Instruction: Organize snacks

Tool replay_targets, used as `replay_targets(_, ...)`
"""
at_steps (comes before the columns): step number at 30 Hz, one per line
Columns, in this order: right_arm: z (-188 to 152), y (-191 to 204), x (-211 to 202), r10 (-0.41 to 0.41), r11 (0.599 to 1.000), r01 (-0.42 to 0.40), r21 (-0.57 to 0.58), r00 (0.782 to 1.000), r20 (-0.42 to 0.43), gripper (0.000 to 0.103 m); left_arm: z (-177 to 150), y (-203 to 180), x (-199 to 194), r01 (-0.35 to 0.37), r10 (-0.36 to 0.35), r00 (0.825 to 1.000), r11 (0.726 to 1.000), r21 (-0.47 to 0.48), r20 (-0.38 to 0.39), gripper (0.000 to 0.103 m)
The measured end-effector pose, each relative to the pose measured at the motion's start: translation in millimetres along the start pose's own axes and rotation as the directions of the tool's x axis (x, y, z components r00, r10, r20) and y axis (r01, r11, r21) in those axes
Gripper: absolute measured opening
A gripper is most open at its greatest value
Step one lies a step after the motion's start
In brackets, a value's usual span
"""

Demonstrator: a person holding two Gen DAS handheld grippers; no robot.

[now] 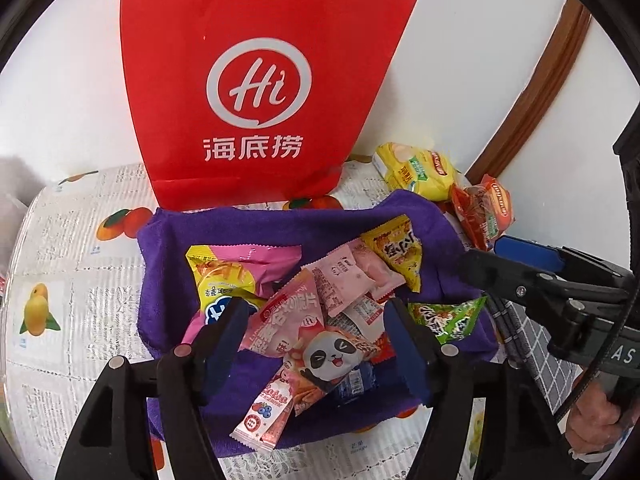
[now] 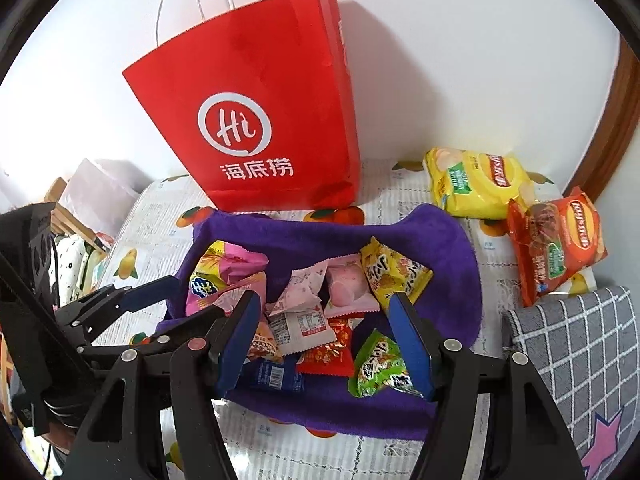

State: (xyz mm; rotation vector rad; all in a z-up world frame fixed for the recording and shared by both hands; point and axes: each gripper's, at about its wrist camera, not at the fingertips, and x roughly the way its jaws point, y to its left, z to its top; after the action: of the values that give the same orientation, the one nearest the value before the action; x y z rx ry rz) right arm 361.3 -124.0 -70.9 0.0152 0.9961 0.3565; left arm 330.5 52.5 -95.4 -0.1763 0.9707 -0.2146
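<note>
A purple cloth [image 1: 160,272] [image 2: 448,240] lies on the table with a heap of small snack packets on it: a pink and yellow bag [image 1: 228,272] [image 2: 216,272], a panda packet [image 1: 332,356], a yellow packet [image 1: 398,252] [image 2: 396,272], a green packet [image 1: 448,316] [image 2: 376,364] and pink packets [image 2: 344,284]. A red paper bag [image 1: 256,80] [image 2: 256,120] stands behind the cloth. My left gripper [image 1: 316,336] is open and empty just above the heap. My right gripper [image 2: 324,328] is open and empty over the heap; it also shows in the left wrist view [image 1: 520,268].
A yellow chip bag [image 1: 416,172] [image 2: 476,184] and a red chip bag [image 1: 484,212] [image 2: 556,240] lie at the back right of the fruit-print tablecloth [image 1: 80,272] [image 2: 152,224]. A grey checked cushion [image 2: 580,344] is at the right. The white wall is close behind.
</note>
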Motion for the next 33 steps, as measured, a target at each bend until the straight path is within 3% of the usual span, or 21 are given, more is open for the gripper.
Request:
replay_targets(2,-4.3,-1.3,-6.8,-0.011,1.000,0.011,0.006,1.000,0.015,0.066,0.6,-2.1,-8.0,0.001,-0.001,1.000,1.000,0.006,0.010,0.068)
replay_targets(5,-19.4,-5.6,-20.4,-0.023,0.999,0.021,0.033,0.999,0.042,0.079,0.7,-5.9,-21.1,-0.024,0.023,0.999,0.999,0.022,0.028,0.069)
replay_targets(12,-59.5,-0.4,-56.5,-0.107,0.993,0.105,0.048,0.993,0.043,0.087,-11.9,-24.2,-58.3,-0.066,0.062,0.994,0.997,0.045,0.085,0.073)
replay_targets(18,-99.5,14.8,-93.3,-0.143,0.989,0.140,0.049,0.988,0.062,0.087,-56.2,-41.5,-89.4,-0.041,0.037,0.996,0.998,0.048,0.079,0.073)
replay_targets(22,-132.9,23.0,-119.7,-0.144,0.987,0.138,0.079,0.987,0.075,0.085,-87.7,-54.6,-123.9,-0.065,0.056,0.990,0.996,0.066,0.128,0.073)
replay_targets(27,-176.8,26.6,-147.8,-0.164,0.979,0.151,0.139,0.983,0.083,0.085,-119.9,-65.2,-162.7,-0.082,0.070,0.983,0.995,0.065,0.169,0.081)
replay_targets(33,-227.6,30.2,-187.7,-0.204,0.965,0.176,0.193,0.970,0.133,0.097,-161.1,-81.3,-198.8,-0.096,0.075,0.974,0.992,0.086,0.213,0.088)
